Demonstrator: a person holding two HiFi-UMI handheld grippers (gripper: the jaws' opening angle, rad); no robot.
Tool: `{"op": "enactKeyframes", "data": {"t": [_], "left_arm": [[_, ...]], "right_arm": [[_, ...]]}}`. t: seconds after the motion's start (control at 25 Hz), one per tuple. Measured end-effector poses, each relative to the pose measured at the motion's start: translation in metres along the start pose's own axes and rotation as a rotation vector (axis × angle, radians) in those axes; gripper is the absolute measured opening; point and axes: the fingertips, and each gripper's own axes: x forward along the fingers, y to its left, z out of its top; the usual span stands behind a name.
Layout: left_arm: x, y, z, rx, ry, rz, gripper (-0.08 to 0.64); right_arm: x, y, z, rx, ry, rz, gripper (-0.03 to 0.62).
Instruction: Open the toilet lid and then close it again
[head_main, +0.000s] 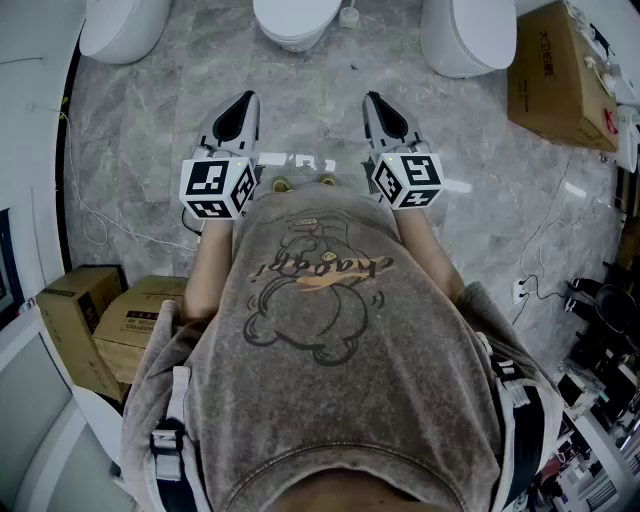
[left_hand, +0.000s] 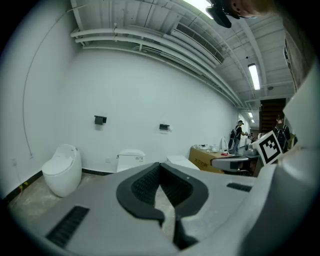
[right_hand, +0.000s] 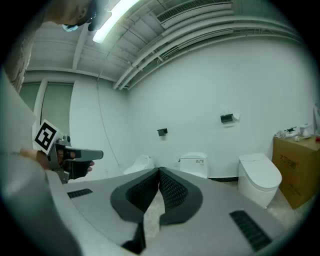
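Three white toilets stand in a row along the far wall. The middle toilet (head_main: 295, 20) (left_hand: 131, 160) (right_hand: 194, 164) is straight ahead of me with its lid down. My left gripper (head_main: 246, 100) (left_hand: 160, 165) and right gripper (head_main: 372, 100) (right_hand: 159, 171) are held side by side in front of my chest, pointing slightly downward toward it. They are well short of it and touch nothing. Both have their jaws shut with nothing between the pads.
An egg-shaped toilet (head_main: 125, 25) (left_hand: 62, 170) stands at the left and another toilet (head_main: 468, 35) (right_hand: 260, 177) at the right. A cardboard box (head_main: 560, 75) (right_hand: 297, 170) sits beyond the right toilet. More boxes (head_main: 110, 320) are beside me on the left. Cables (head_main: 545, 250) trail over the grey marble floor.
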Motion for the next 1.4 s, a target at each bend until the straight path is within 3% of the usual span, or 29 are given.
{"op": "enactKeyframes", "data": {"t": [0.28,0.6,1.08,1.4], "left_arm": [[0.016,-0.019,-0.013,-0.038,0.004,0.026,0.009],[0.051,0.014,-0.027,-0.079,0.010,0.075,0.009],[0.190,0.117,-0.042,-0.075,0.049,0.038,0.009],[0.298,0.171,-0.108,-0.085,0.131,-0.001,0.009]], "right_arm": [[-0.008,-0.028,-0.008,0.009,-0.001,0.022,0.026],[0.038,-0.051,-0.023,0.033,0.037,0.050,0.026],[0.198,-0.085,-0.044,0.052,0.084,0.070,0.026],[0.307,-0.131,-0.120,0.088,0.191,0.042,0.026]]}}
